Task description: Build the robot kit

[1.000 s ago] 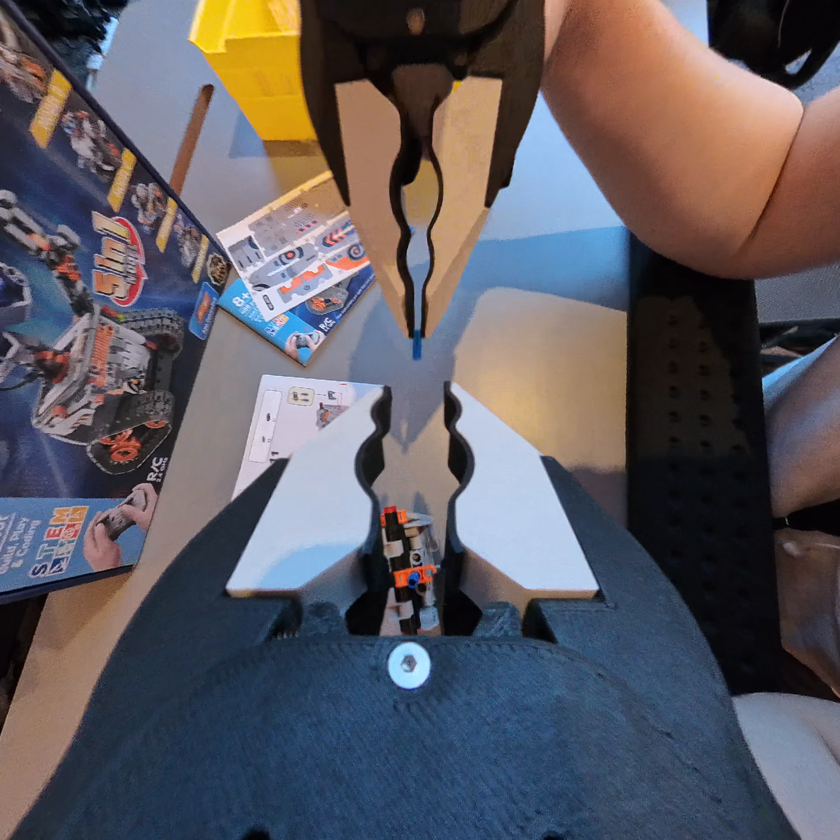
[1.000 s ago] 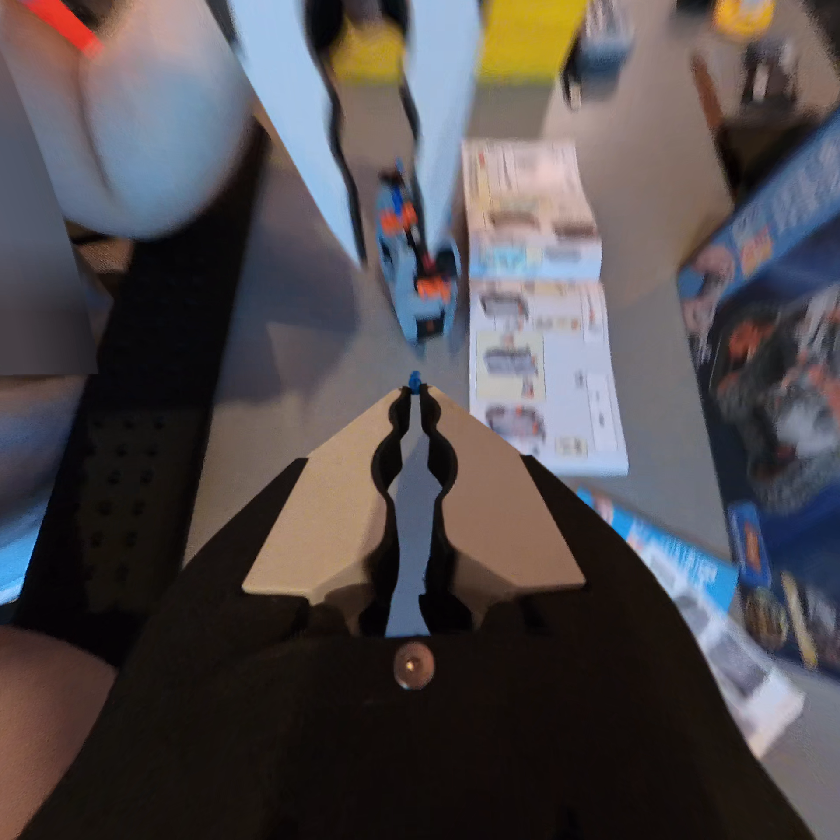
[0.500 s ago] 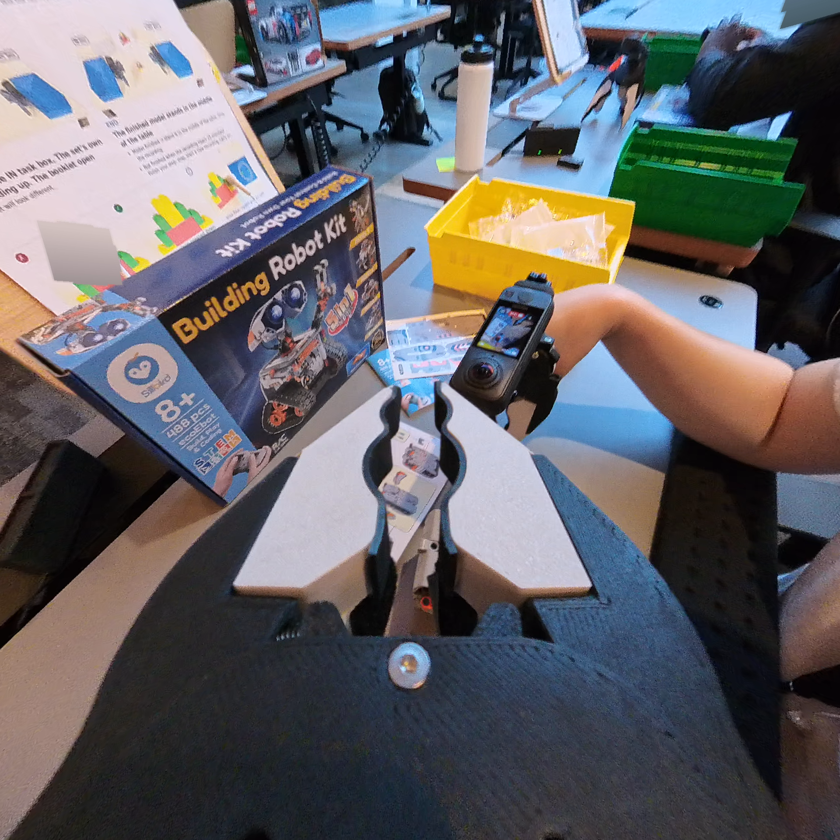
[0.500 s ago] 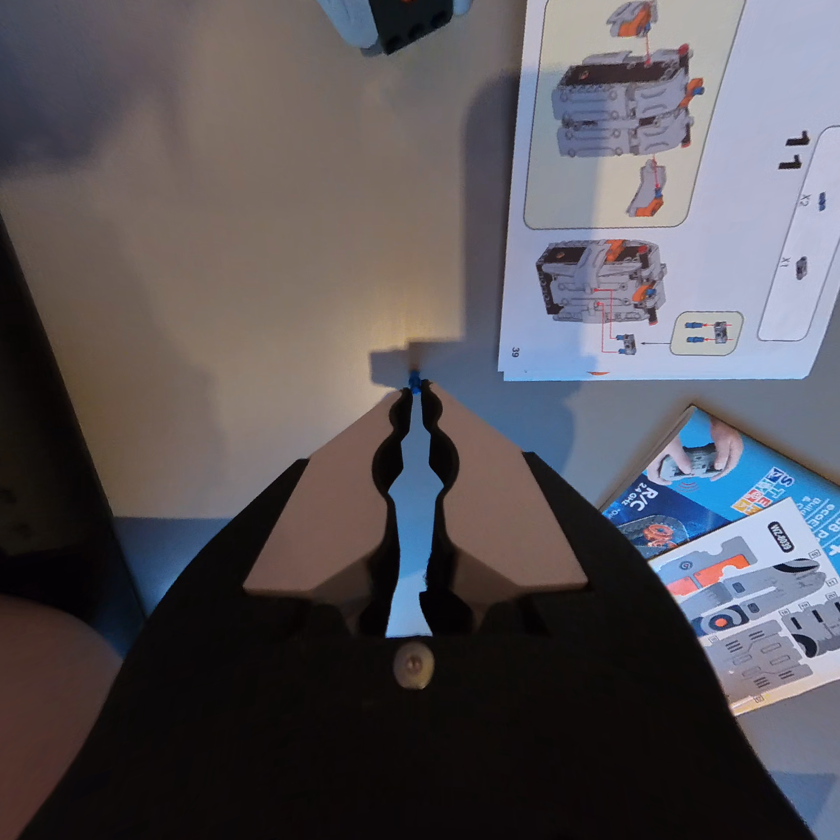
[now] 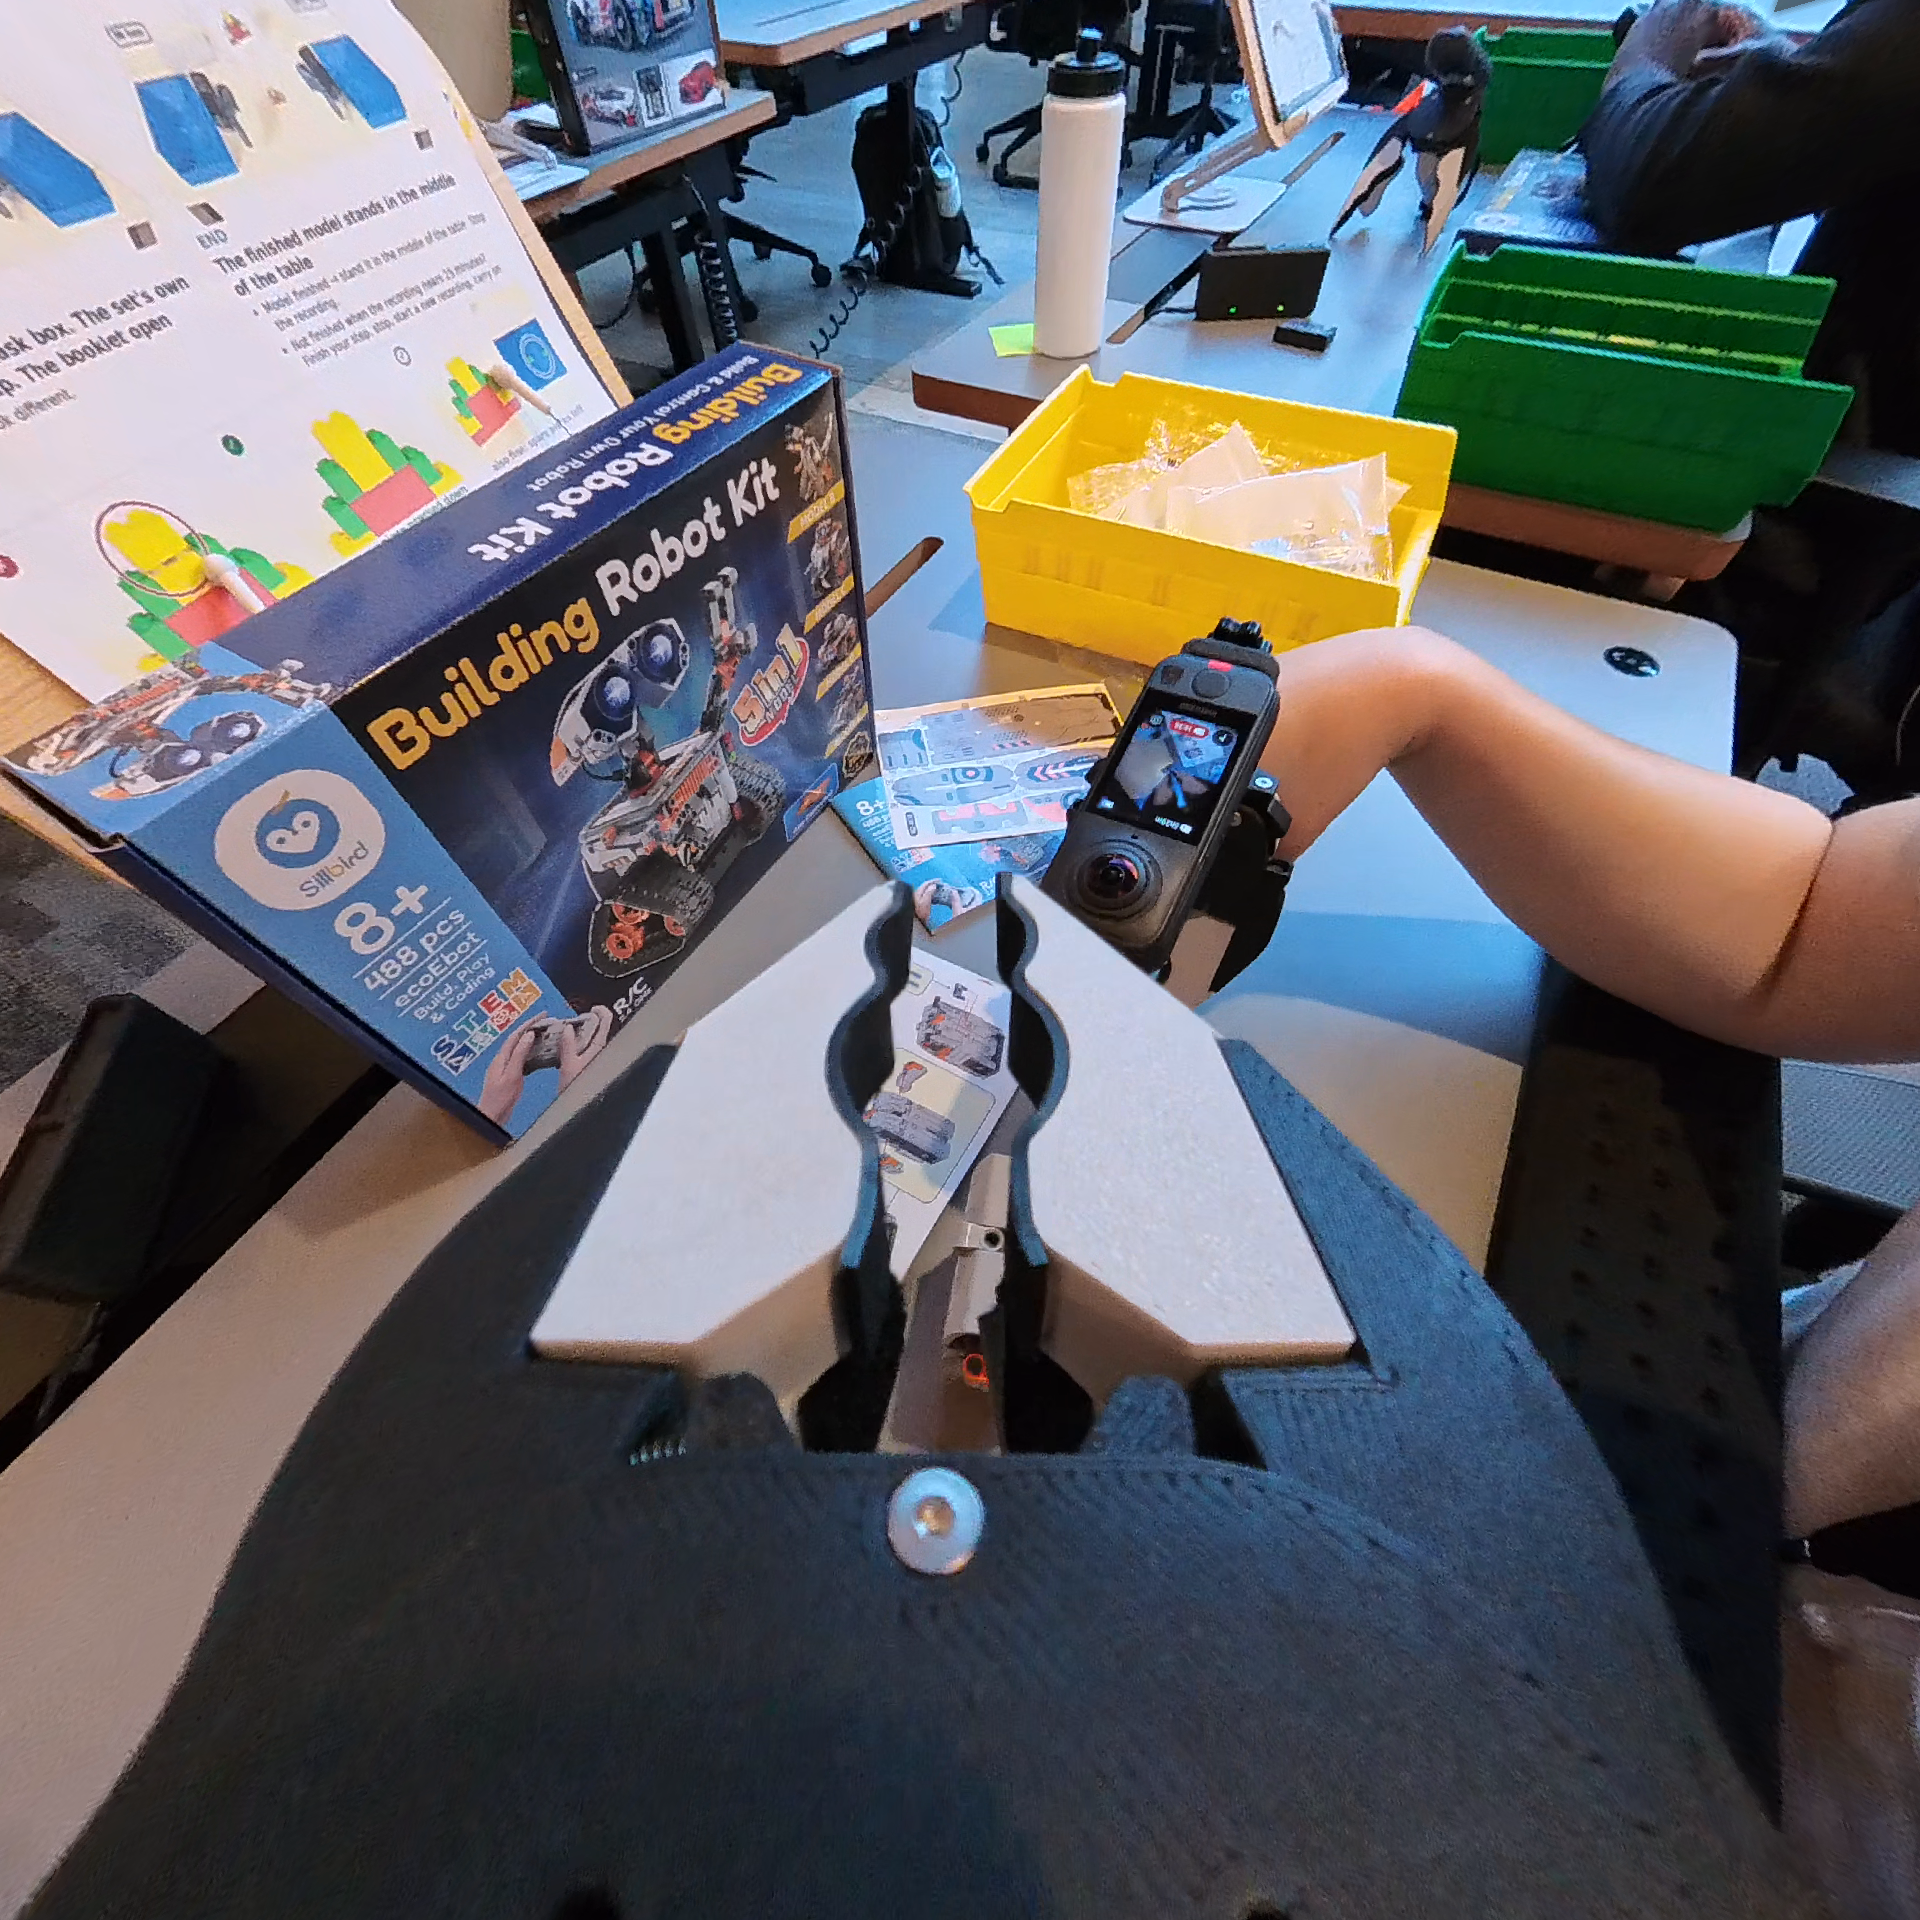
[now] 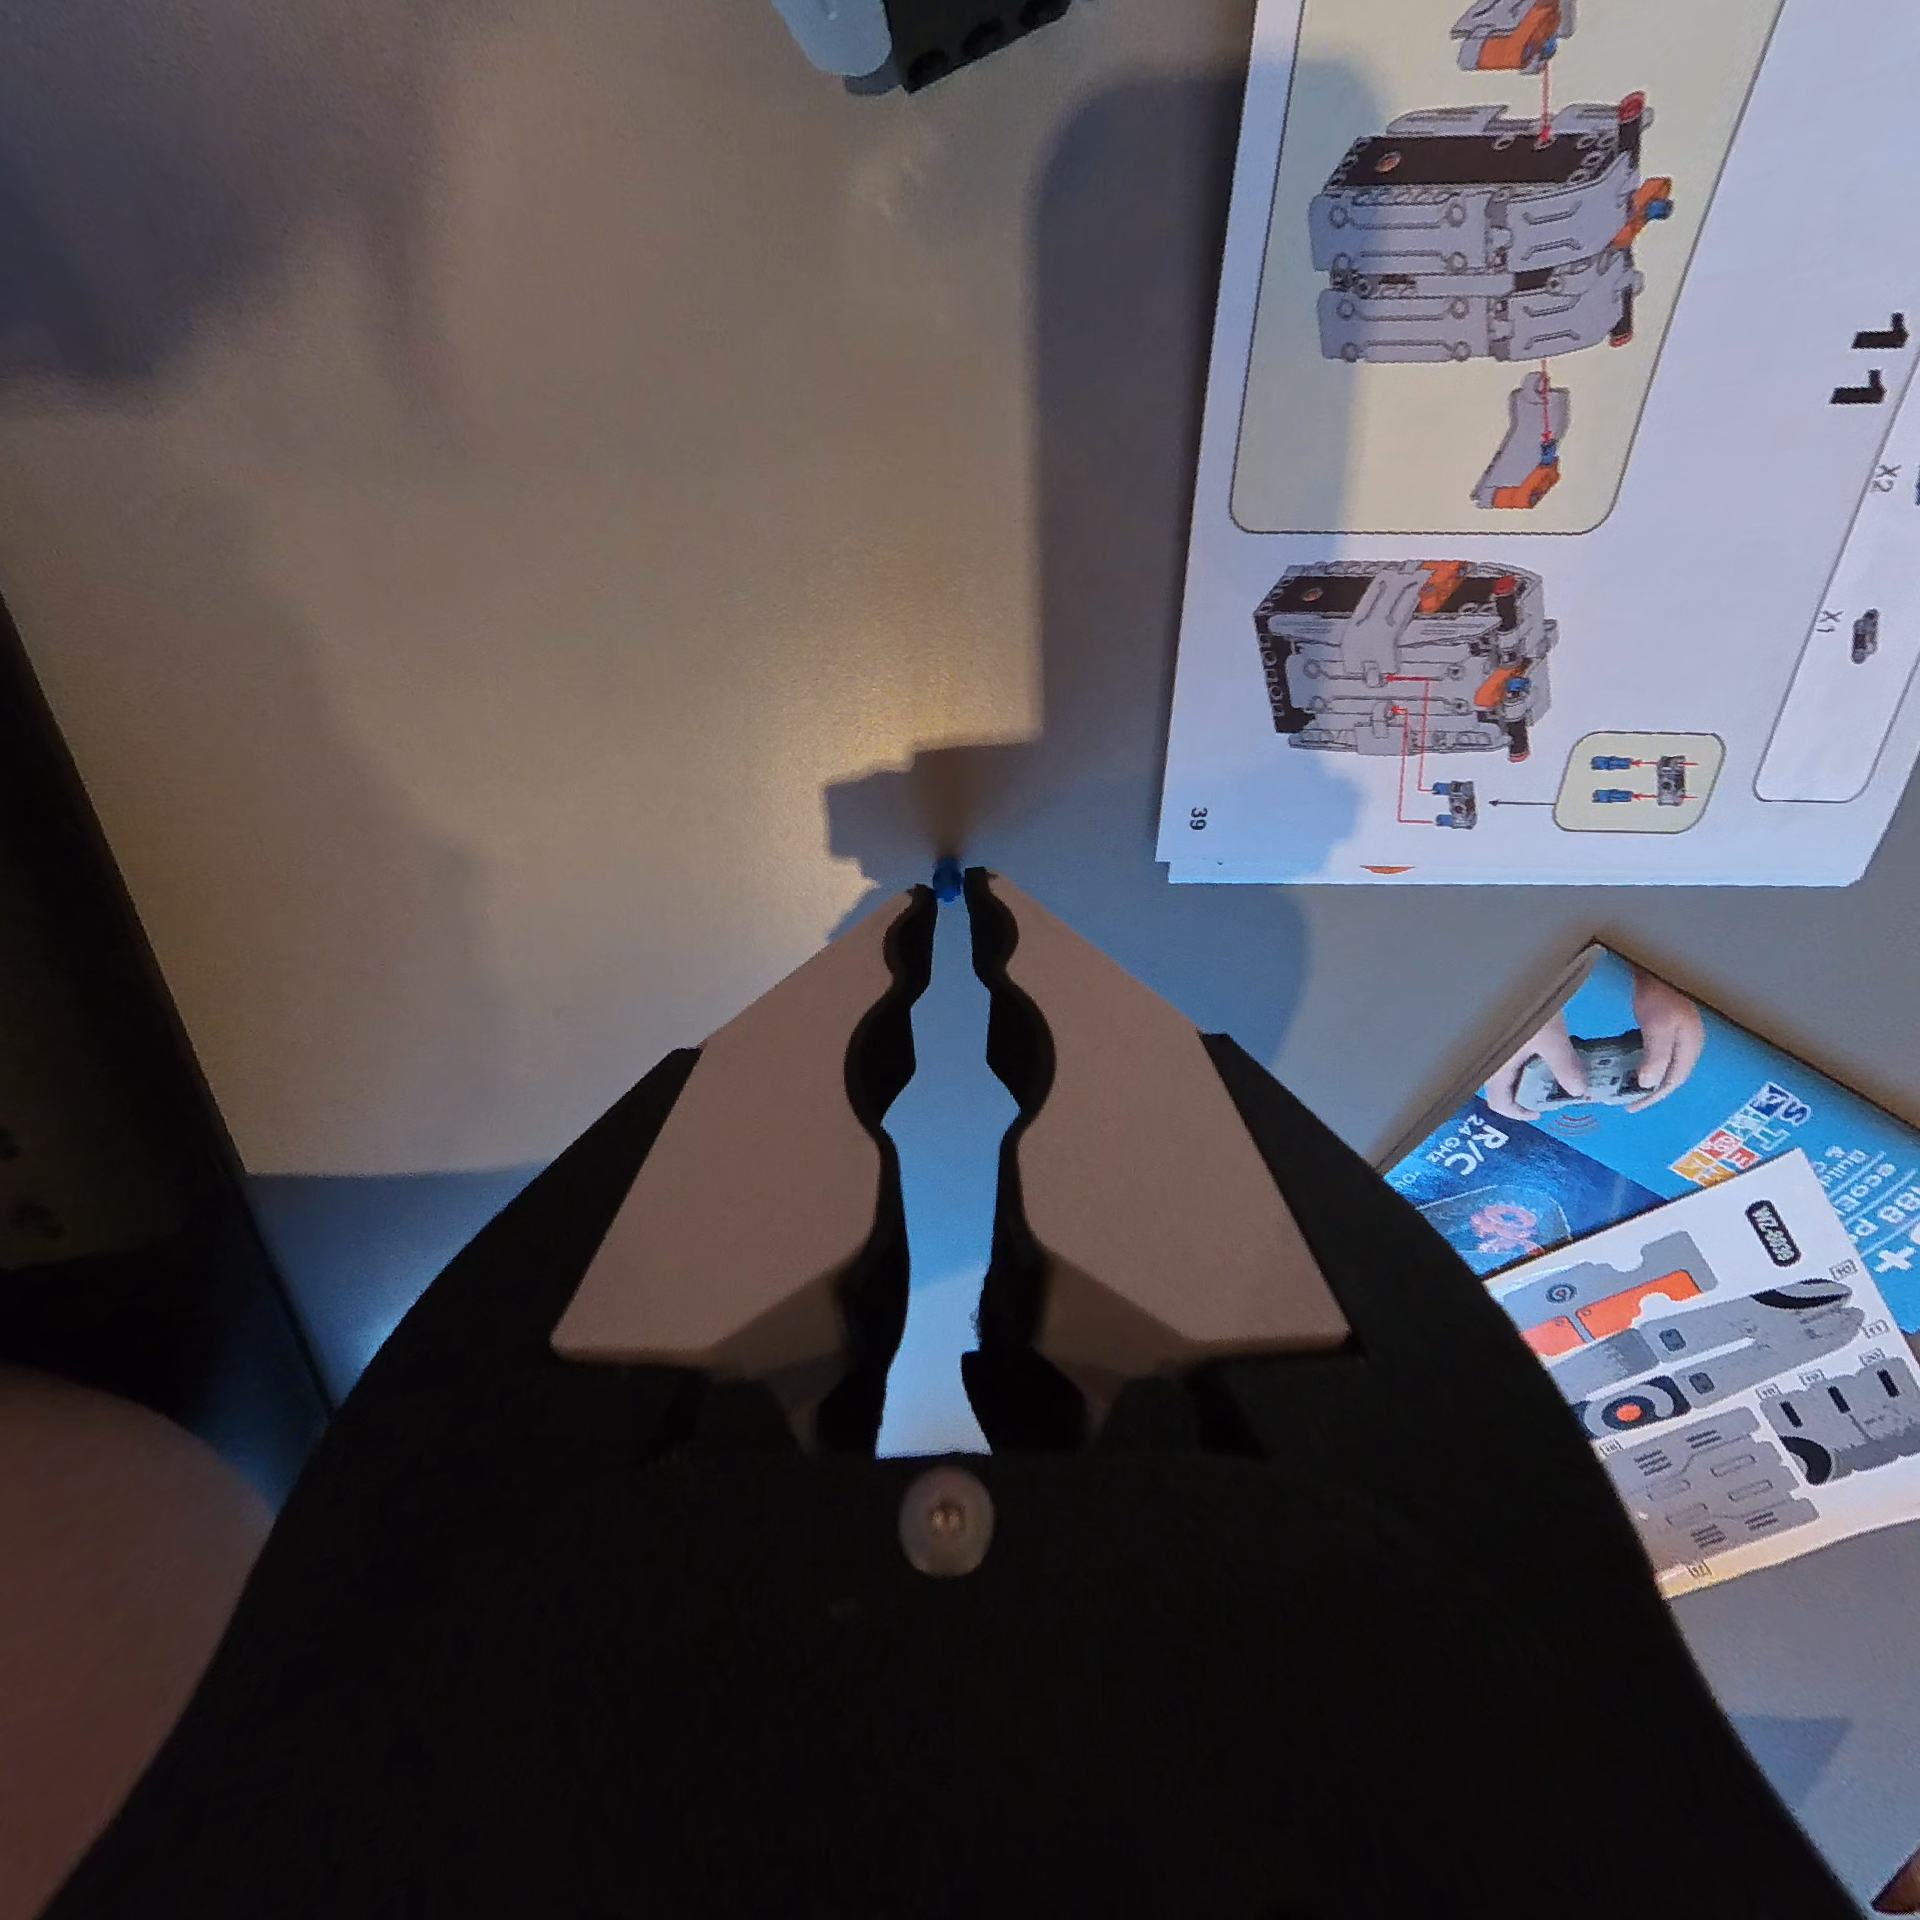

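My right gripper (image 6: 945,883) is shut on a small blue pin (image 6: 945,879) pinched at its very tips, and hovers just above the beige table (image 6: 520,623). A grey and black brick model (image 6: 925,42) lies on the table ahead of it, mostly cut off at the top edge. My left gripper (image 5: 951,899) is level and looks across the room, its fingers apart with nothing between the tips. The model (image 5: 971,1283) shows low in the gap, beneath the gripper. The right gripper's camera (image 5: 1164,821) and a person's arm (image 5: 1558,852) are just beyond it.
An open instruction booklet (image 6: 1558,416) lies right of the pin, with a blue leaflet and sticker sheet (image 6: 1714,1351) nearer. A blue kit box (image 5: 520,779) stands at the left. A yellow bin (image 5: 1195,551) of bags sits behind. A black strip (image 5: 1631,1247) edges the table's right. The left gripper's tips are roughly 30 cm from the right gripper's.
My left gripper tilted up from looking down at the table to looking across the room. My right gripper, still holding the pin, dropped close to the table. Little moved in the last half second.
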`<state>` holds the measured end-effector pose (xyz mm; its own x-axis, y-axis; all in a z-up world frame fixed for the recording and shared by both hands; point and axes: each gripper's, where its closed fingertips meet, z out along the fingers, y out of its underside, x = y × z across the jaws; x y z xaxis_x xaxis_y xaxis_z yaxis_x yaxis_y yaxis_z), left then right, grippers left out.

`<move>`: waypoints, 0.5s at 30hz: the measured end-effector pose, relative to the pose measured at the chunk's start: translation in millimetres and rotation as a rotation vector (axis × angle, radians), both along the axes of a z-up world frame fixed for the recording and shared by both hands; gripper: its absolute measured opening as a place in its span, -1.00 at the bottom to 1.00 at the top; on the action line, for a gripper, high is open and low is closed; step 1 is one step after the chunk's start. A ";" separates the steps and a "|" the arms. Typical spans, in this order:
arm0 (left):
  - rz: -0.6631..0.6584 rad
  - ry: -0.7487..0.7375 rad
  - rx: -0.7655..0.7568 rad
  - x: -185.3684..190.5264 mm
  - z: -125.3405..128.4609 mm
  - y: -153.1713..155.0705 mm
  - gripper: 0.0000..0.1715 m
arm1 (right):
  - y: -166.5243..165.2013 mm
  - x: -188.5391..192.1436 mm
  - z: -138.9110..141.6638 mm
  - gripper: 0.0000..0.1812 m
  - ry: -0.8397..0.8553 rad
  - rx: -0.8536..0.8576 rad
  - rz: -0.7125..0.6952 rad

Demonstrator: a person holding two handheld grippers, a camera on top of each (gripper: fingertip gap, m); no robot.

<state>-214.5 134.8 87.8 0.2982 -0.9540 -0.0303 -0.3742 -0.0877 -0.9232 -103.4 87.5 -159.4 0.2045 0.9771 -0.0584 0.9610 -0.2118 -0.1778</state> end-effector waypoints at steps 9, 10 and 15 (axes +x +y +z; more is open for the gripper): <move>0.001 0.016 0.004 -0.3 -2.4 0.2 -0.84 | 0.6 -1.6 -0.1 -0.84 0.012 -0.002 -0.003; 0.000 0.015 0.004 -0.6 -2.1 -0.1 -0.84 | 0.3 -1.7 0.6 -0.84 0.015 -0.004 -0.004; 0.020 0.001 0.040 -5.6 5.6 1.1 -0.84 | 3.9 -0.8 13.0 -0.78 0.062 0.028 -0.018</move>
<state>-220.1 135.9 93.5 0.3171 -0.9459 -0.0687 -0.3733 -0.0579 -0.9259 -104.2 91.4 -146.5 0.2191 0.9747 -0.0445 0.9439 -0.2233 -0.2434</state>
